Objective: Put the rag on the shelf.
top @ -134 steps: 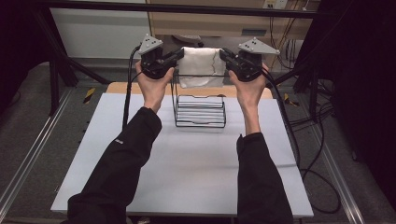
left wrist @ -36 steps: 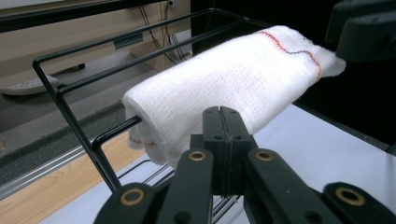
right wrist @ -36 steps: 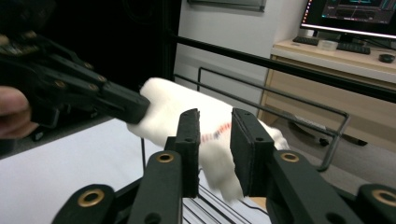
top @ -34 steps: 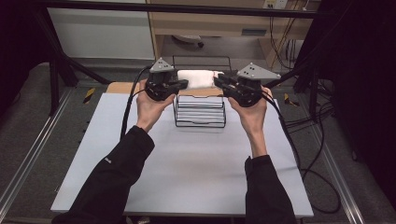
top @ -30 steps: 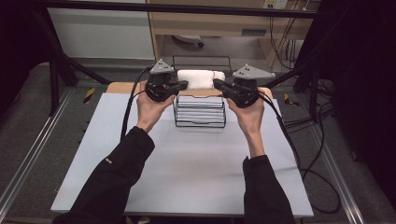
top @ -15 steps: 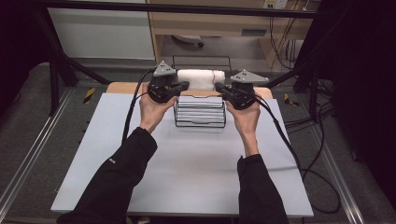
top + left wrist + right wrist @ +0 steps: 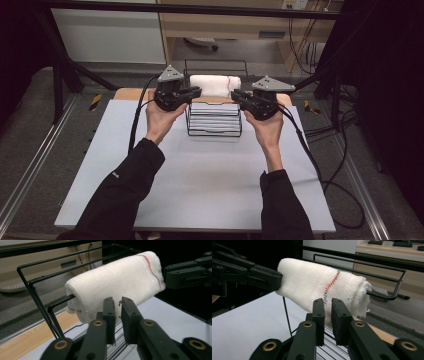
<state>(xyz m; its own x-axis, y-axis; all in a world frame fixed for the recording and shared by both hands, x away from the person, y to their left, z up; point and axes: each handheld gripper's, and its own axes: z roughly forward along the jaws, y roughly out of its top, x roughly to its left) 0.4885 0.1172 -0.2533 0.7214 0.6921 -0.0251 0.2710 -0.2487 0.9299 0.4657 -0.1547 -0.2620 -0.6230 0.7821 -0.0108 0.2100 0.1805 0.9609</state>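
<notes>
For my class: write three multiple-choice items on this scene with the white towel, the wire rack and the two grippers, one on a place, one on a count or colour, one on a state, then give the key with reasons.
1. Where is the white towel?
A. flat on the table
B. draped over the top bar of the wire rack
C. on the floor

2. How many lines of coloured stitching show on the towel in the right gripper view?
A. one
B. three
C. none

3. How do the jaws of the left gripper stand?
A. spread wide around the towel
B. clamped on a rack wire
C. a narrow gap, nothing pinched between them

Key: 1 B, the cloth hangs folded over the rack's upper bar; 2 A, a single seam crosses the cloth; 3 C, a slit of light shows between the pads, which have just been opening, with the towel behind them.
</notes>
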